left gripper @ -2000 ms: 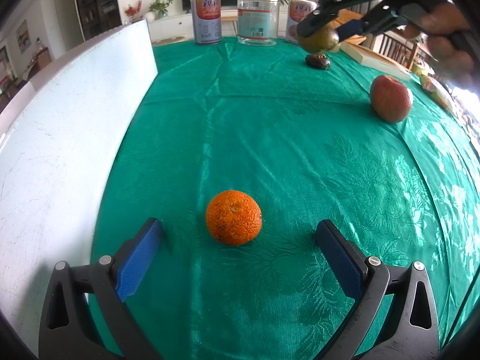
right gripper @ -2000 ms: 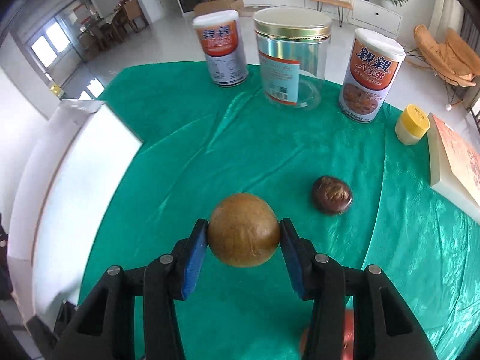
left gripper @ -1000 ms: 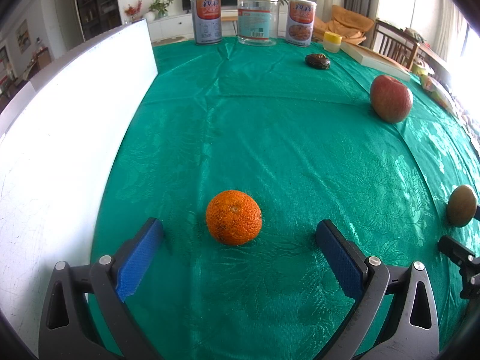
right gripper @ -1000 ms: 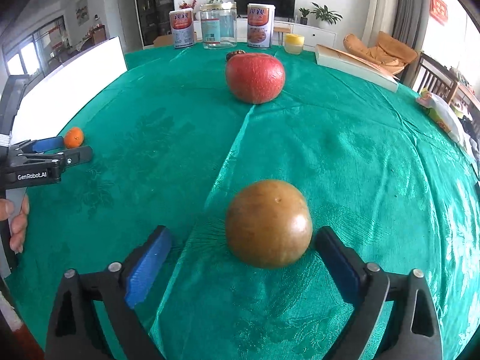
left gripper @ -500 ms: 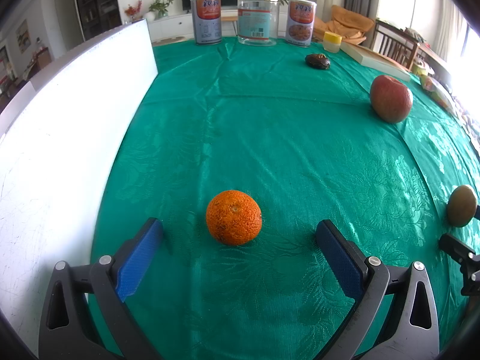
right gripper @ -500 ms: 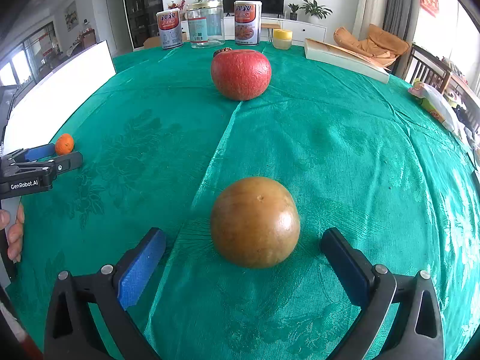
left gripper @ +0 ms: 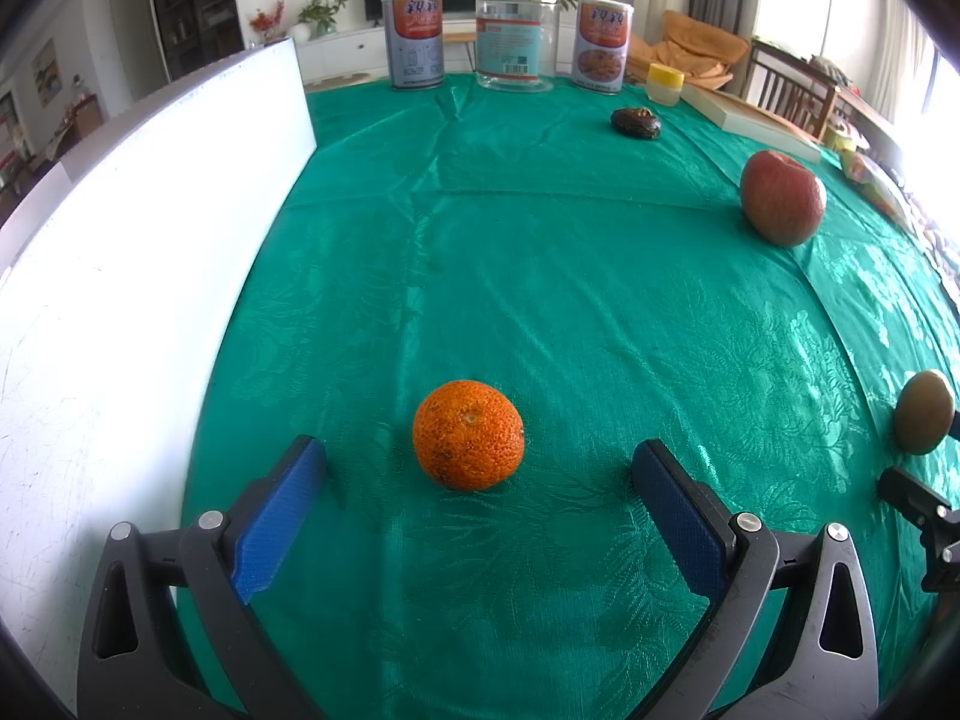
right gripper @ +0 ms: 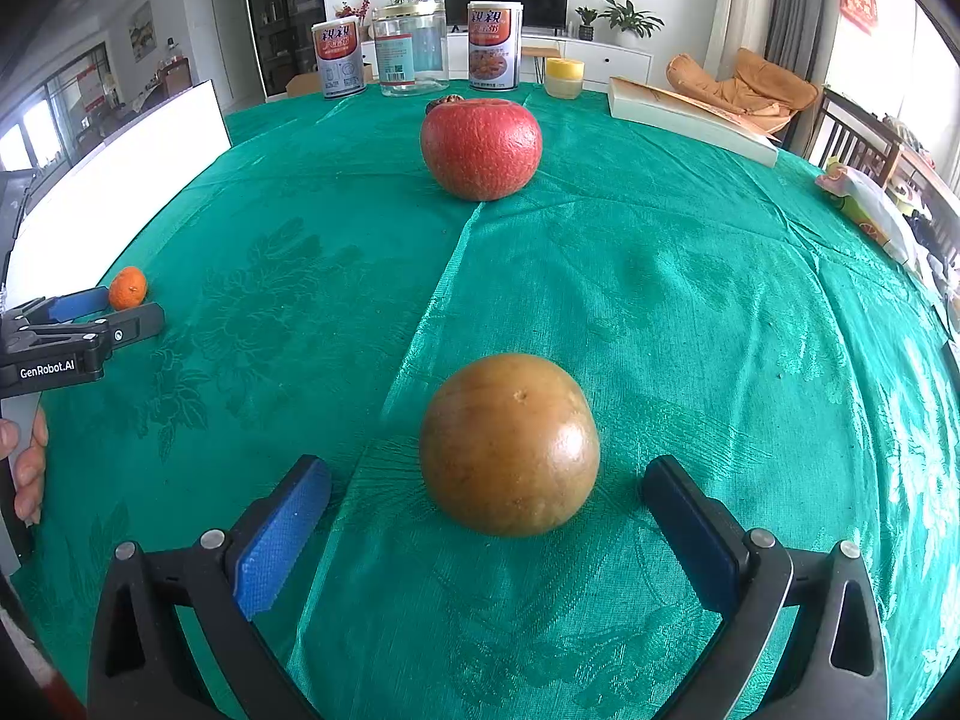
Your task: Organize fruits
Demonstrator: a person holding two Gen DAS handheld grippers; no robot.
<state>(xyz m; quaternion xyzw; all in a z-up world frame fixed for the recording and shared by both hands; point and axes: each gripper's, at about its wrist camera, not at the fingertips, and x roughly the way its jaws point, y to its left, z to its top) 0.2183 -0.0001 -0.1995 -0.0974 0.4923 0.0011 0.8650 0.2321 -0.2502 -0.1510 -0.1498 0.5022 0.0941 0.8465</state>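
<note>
A small orange (left gripper: 468, 443) rests on the green tablecloth between the spread fingers of my left gripper (left gripper: 480, 498), which is open and not touching it. A brown-green round fruit (right gripper: 510, 443) lies on the cloth just ahead of my right gripper (right gripper: 486, 516), also open, its pads clear of the fruit on both sides. The same brown fruit (left gripper: 924, 411) shows at the right edge of the left wrist view. A red apple (right gripper: 481, 147) sits further back, also seen as the apple (left gripper: 782, 197). A dark wrinkled fruit (left gripper: 636, 122) lies beyond it.
A white board (left gripper: 132, 252) stands along the table's left side. Two tins (left gripper: 414, 47) (left gripper: 602, 43) and a clear jar (left gripper: 516, 47) line the far edge, with a yellow-lidded pot (left gripper: 665, 83) and a book (right gripper: 690, 115). A hand (right gripper: 24, 462) holds the left gripper.
Two seconds ago the right gripper carried the brown fruit in the air; it set it on the cloth, opened, and has since drawn back slightly. The left gripper and orange have not moved.
</note>
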